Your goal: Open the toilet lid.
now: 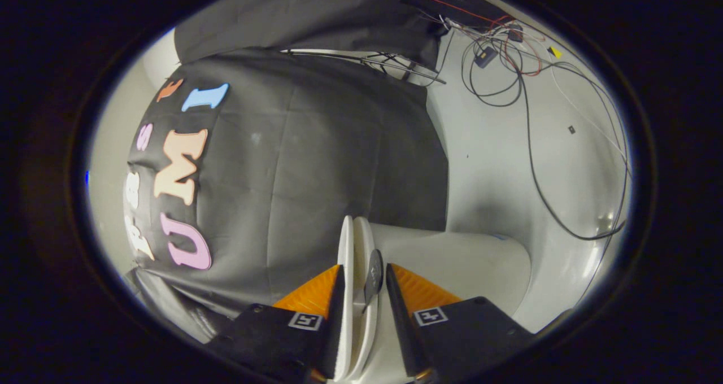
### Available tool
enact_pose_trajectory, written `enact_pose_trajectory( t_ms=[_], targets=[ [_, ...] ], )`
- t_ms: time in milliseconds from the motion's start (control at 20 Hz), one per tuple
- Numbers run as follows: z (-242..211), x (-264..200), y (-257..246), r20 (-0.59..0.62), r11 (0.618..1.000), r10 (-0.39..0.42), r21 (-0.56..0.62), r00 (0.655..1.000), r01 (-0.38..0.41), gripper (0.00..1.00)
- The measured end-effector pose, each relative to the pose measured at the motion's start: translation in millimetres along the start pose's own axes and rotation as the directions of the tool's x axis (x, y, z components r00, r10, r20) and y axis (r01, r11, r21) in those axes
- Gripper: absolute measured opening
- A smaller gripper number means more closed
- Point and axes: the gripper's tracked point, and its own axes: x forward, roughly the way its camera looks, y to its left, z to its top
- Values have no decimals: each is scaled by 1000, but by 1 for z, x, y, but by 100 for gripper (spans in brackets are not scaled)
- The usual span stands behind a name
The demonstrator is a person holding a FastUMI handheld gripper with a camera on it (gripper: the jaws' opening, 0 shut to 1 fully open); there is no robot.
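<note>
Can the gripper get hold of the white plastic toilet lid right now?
Probably yes: the white plastic toilet lid stands edge-on between the gripper's open fingers, nothing blocking it. I cannot tell if they touch it.

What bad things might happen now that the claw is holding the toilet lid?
1. The claw straddles only the thin edge of the white toilet lid; it is unclear that both fingers press firmly, so the lid might slip out and drop.
2. The lid seems raised near the black cloth wall, so pushing further may bump it into the cloth.
3. Loose cables lie on the floor beyond the toilet body; the person could trip on them.
</note>
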Motion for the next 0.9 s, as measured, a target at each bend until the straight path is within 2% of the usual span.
enact_pose_trajectory(
  t_ms=[150,250,350,500,700,900],
  targets=[
    [-4,10,3,-63,999,-9,48,998,12,17],
    [0,11,5,-88,996,-3,87,996,10,7],
    [-2,8,5,-85,998,-17,58,996,22,3],
    [-4,10,9,-44,997,-80,-14,996,80,3],
    [-5,-1,46,18,997,-22,-75,1000,23,2],
    [-16,-9,88,42,973,-24,-229,999,33,2]
  ],
)
